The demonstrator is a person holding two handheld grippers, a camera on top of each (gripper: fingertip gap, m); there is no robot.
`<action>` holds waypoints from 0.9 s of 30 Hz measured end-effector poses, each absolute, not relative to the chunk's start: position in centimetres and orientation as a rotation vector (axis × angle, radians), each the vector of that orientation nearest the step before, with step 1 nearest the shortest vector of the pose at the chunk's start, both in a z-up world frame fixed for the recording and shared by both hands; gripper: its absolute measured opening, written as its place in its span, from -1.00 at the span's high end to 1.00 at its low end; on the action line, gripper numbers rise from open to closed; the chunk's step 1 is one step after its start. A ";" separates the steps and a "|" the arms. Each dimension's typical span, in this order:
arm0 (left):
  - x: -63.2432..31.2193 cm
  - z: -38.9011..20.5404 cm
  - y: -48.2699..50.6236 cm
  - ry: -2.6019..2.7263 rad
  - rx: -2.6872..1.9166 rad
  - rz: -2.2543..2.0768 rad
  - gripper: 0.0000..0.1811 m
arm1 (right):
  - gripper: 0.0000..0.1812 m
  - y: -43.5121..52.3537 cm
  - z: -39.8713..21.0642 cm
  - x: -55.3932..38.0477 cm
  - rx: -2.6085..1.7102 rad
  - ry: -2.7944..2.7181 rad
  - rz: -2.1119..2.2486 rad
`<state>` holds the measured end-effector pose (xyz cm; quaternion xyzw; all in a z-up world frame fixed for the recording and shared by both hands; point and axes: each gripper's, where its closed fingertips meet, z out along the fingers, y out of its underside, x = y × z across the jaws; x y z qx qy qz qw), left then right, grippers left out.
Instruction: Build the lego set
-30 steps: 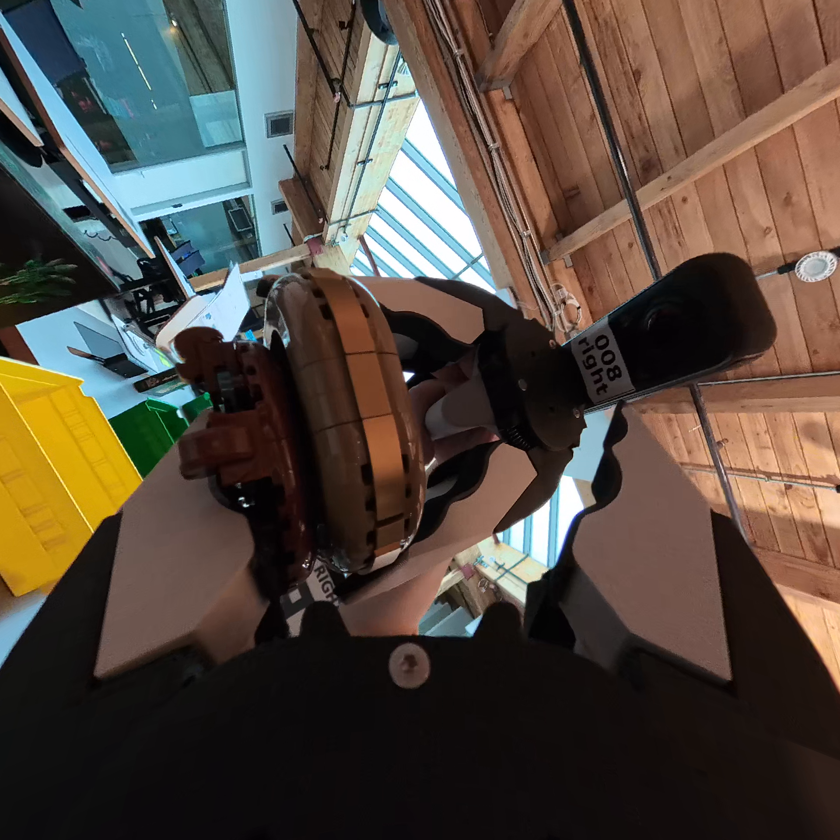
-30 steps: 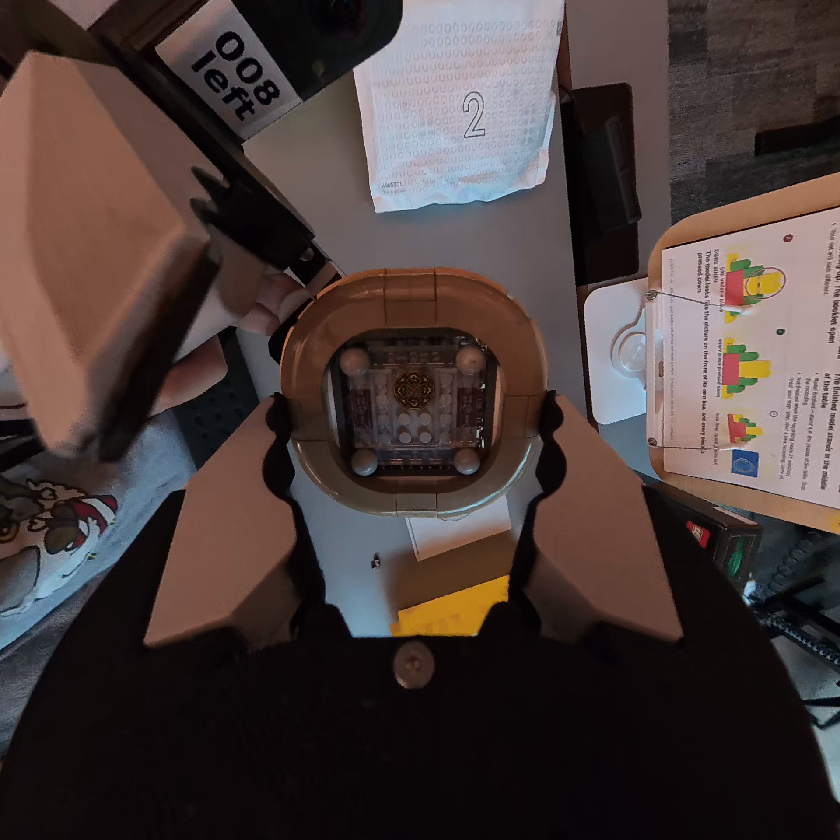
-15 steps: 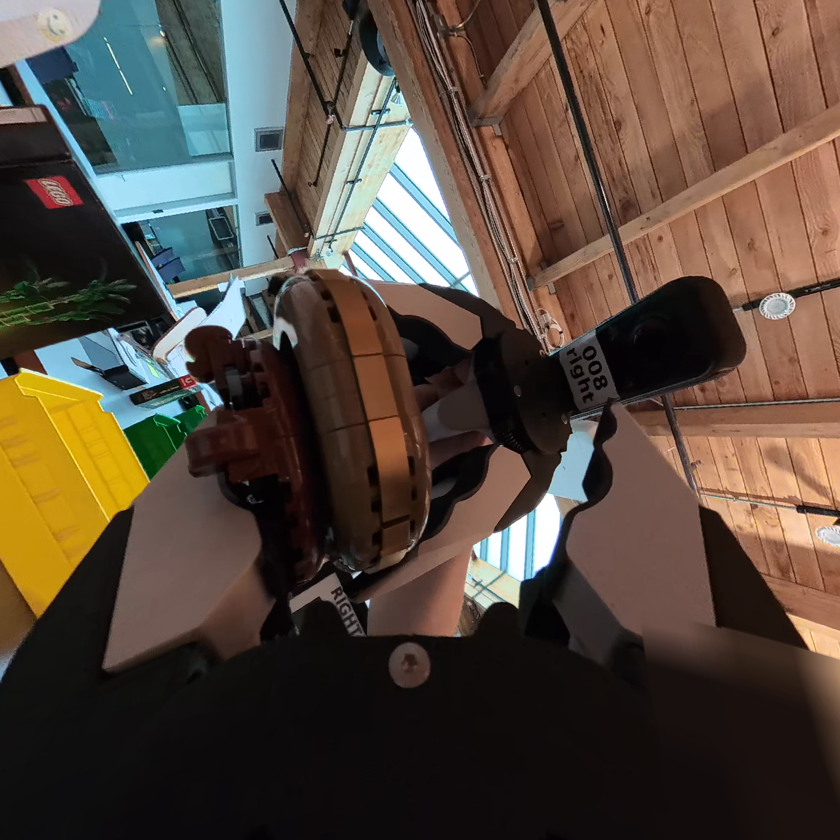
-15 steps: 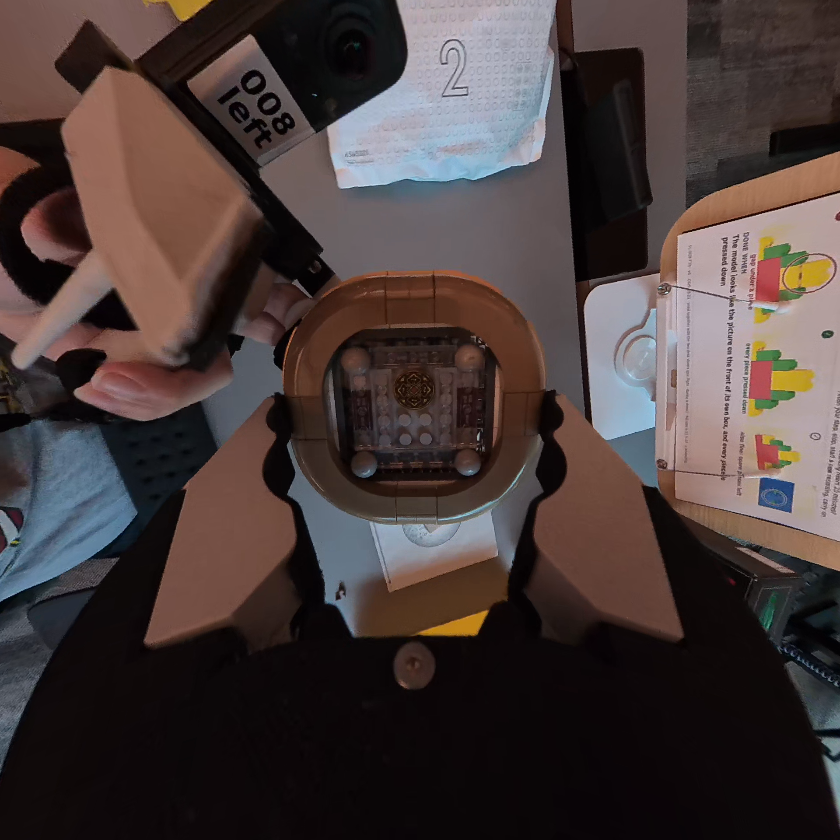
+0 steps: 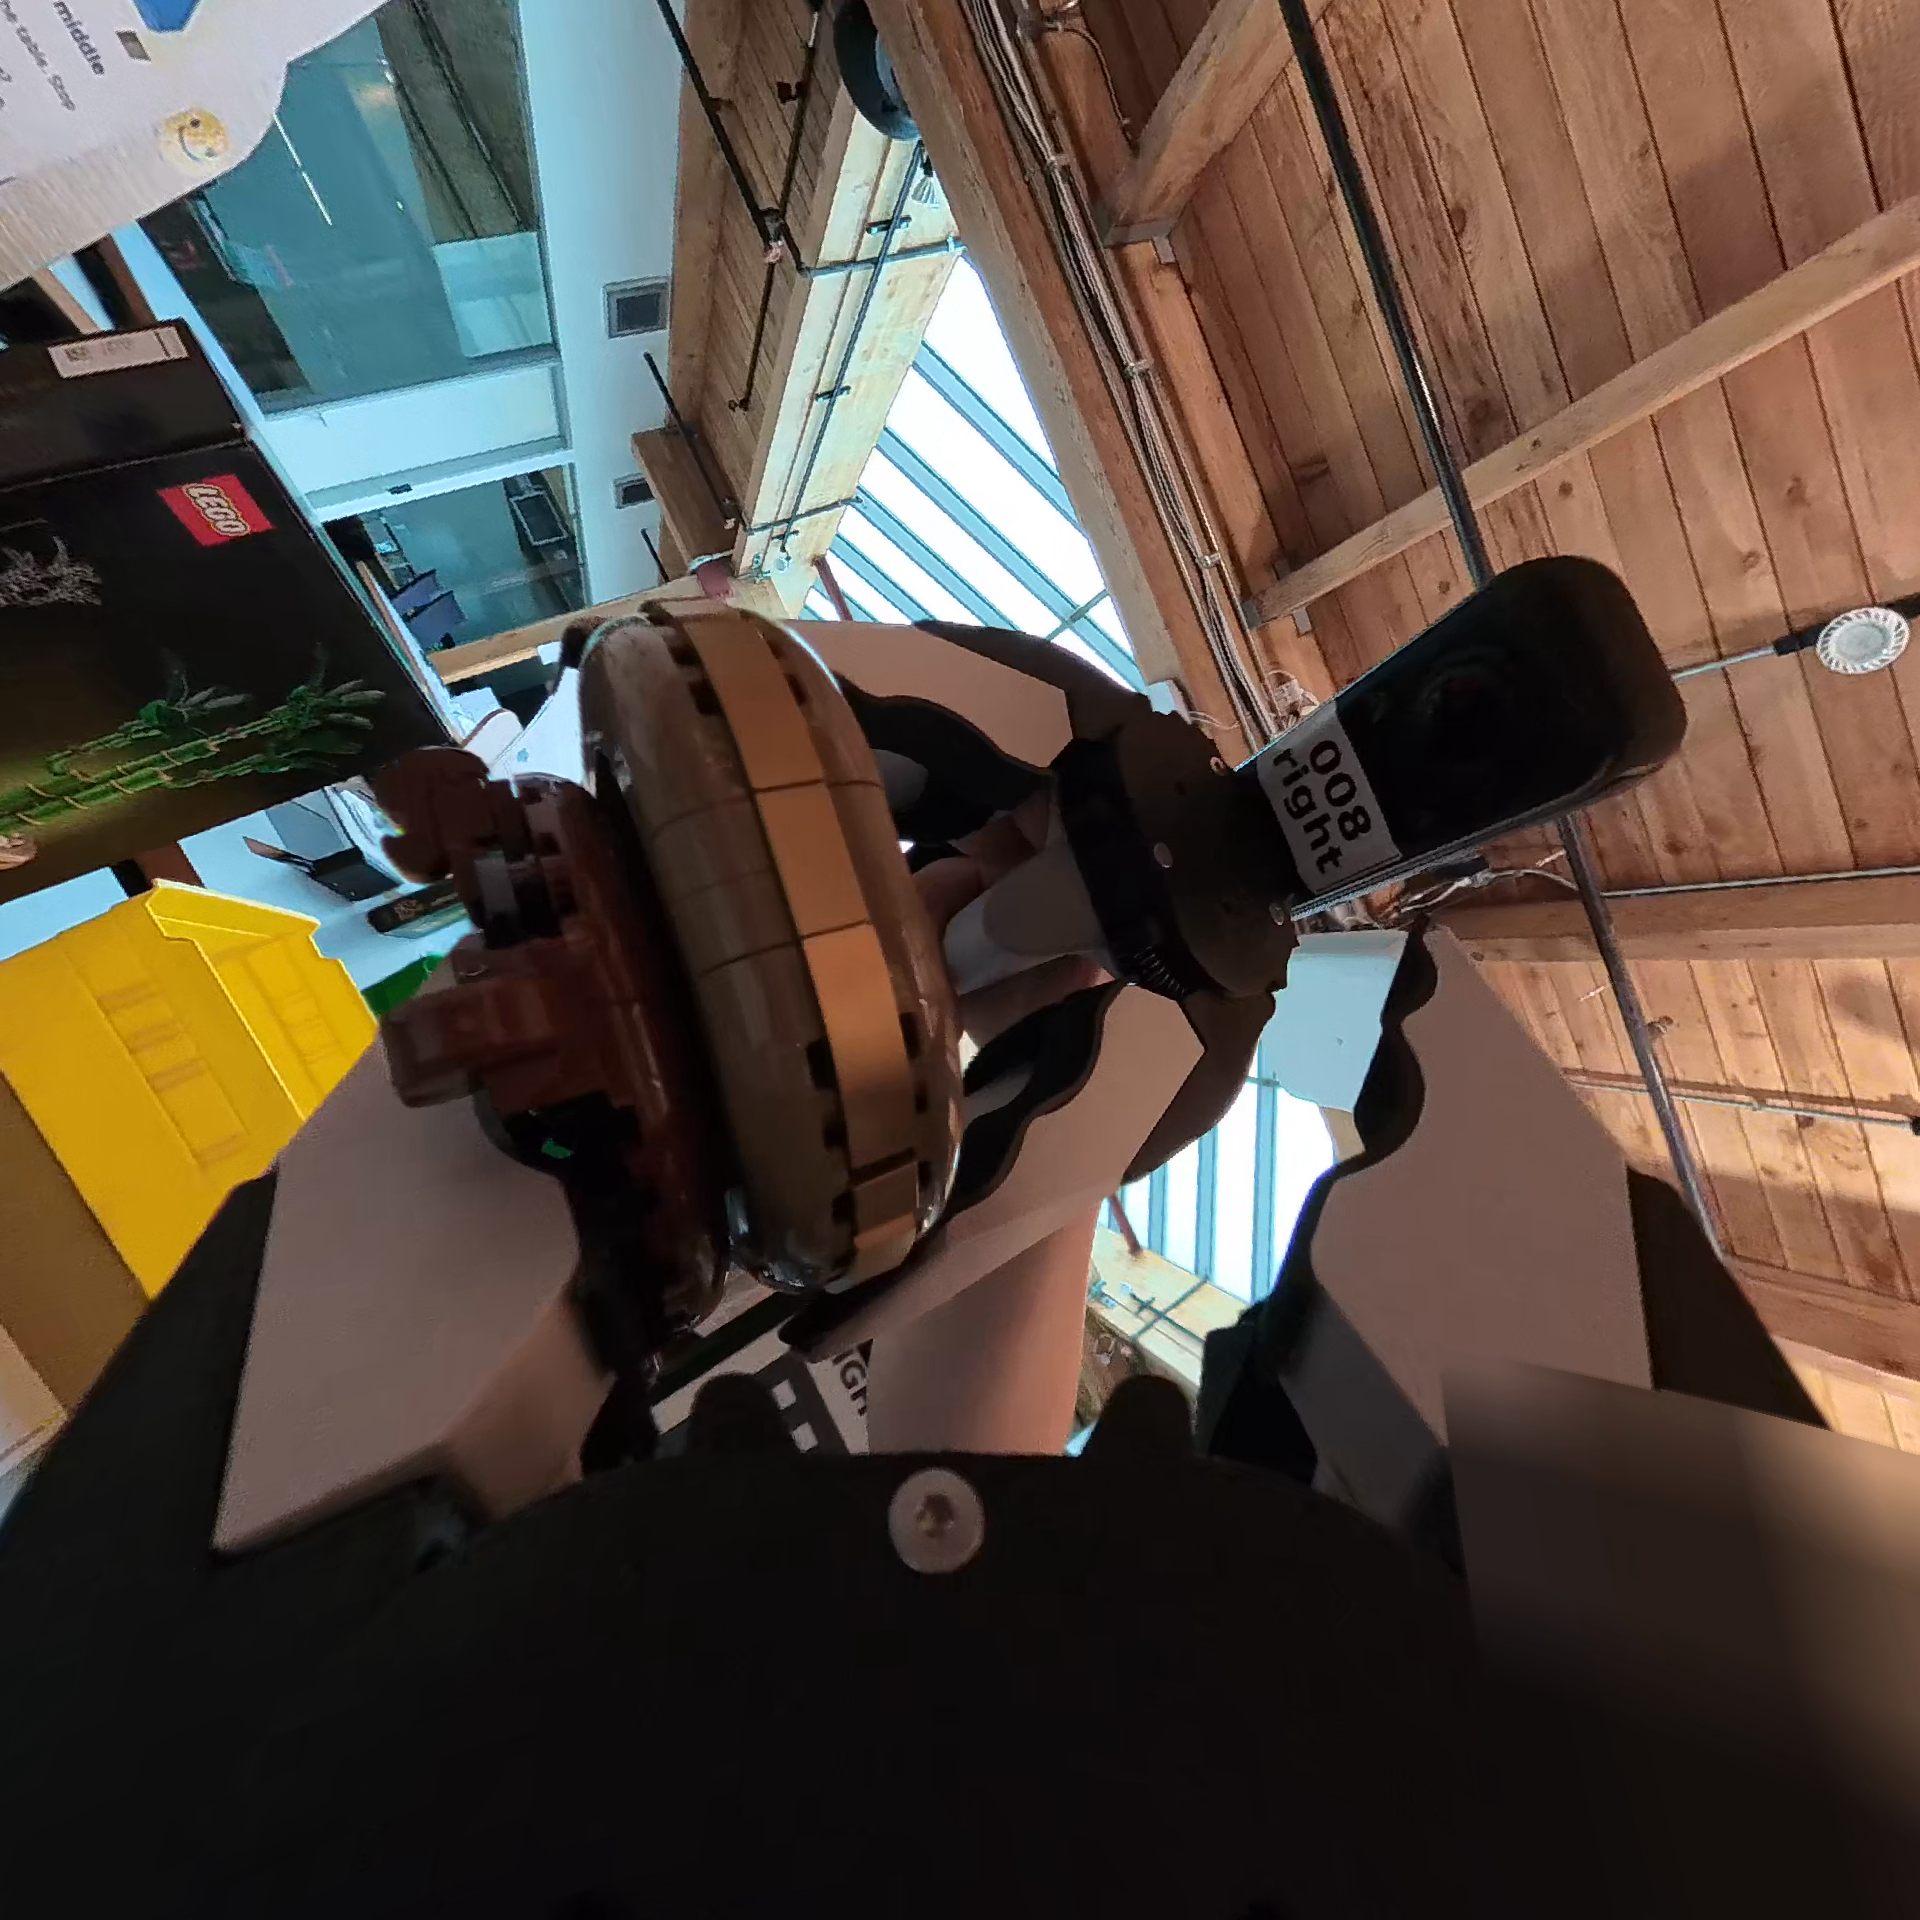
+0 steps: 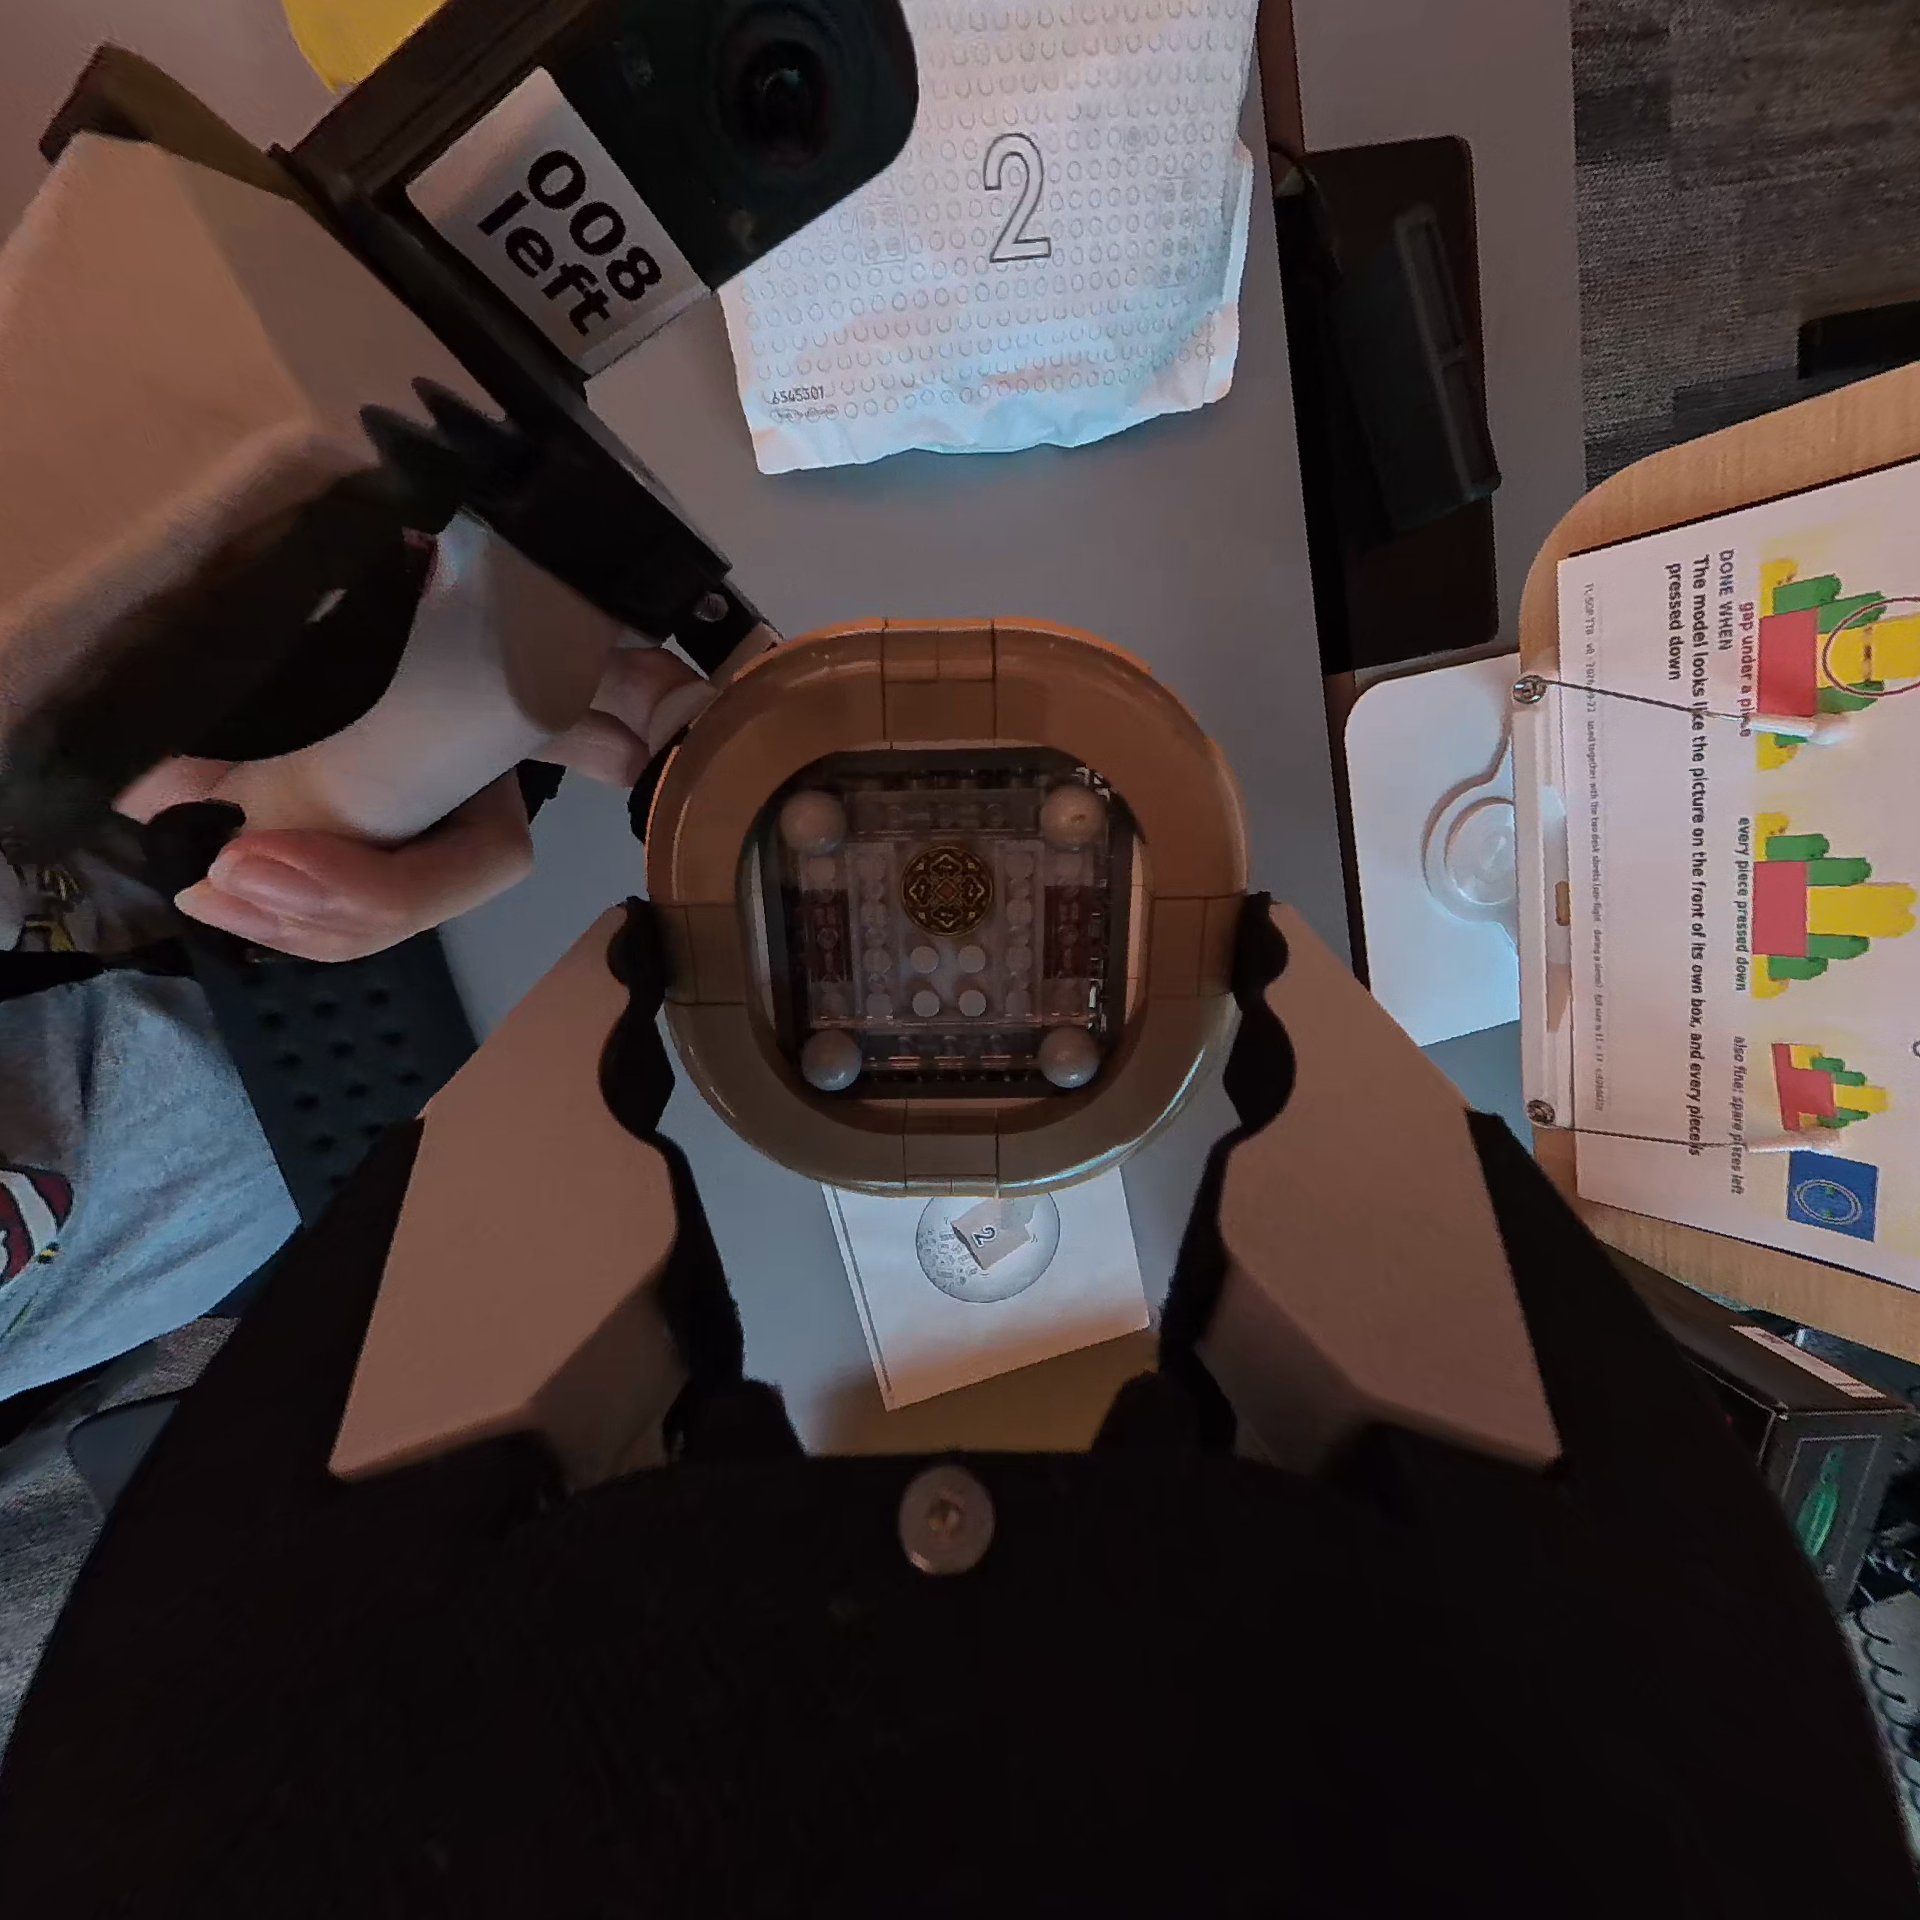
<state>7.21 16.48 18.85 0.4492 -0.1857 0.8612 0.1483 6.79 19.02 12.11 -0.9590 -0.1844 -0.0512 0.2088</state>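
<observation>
My right gripper [image 6: 948,920] is shut on a round tan lego pot [image 6: 940,686] and holds it above the grey table [image 6: 1143,520], underside towards the camera. The underside shows grey plates, round feet and a gold tile. In the left wrist view the pot [image 5: 810,935] is side-on, with a dark brown build [image 5: 520,935] on its far face. My left gripper [image 5: 914,1039] is open; the pot sits close by its left finger [image 5: 416,1247], and I cannot tell if they touch. A left-gripper finger [image 6: 156,416] and a hand [image 6: 343,894] show at the upper left.
A white paper bag [image 6: 987,260] lies on the table beyond the pot. A small printed sheet [image 6: 987,1309] lies under it. A wooden board with an instruction sheet [image 6: 1766,883] is at the right. A yellow bin [image 5: 156,1091] and a black lego box [image 5: 156,623] stand at left.
The right gripper keeps its hold on the pot. The left gripper has shifted and tilted beside it, bringing the black box and a sheet corner into its view.
</observation>
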 end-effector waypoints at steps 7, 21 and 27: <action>7.2 18.6 16.9 -0.513 1.307 2.471 -0.73 | -0.22 19.3 11.9 6.7 -2.643 -0.502 -0.166; 6.9 19.3 16.8 -0.564 1.256 2.503 -0.63 | -0.22 19.8 13.0 6.5 -2.595 -0.487 -0.154; 7.5 18.4 16.9 -0.581 1.303 2.467 -0.57 | -0.22 19.8 12.4 6.8 -2.624 -0.482 -0.197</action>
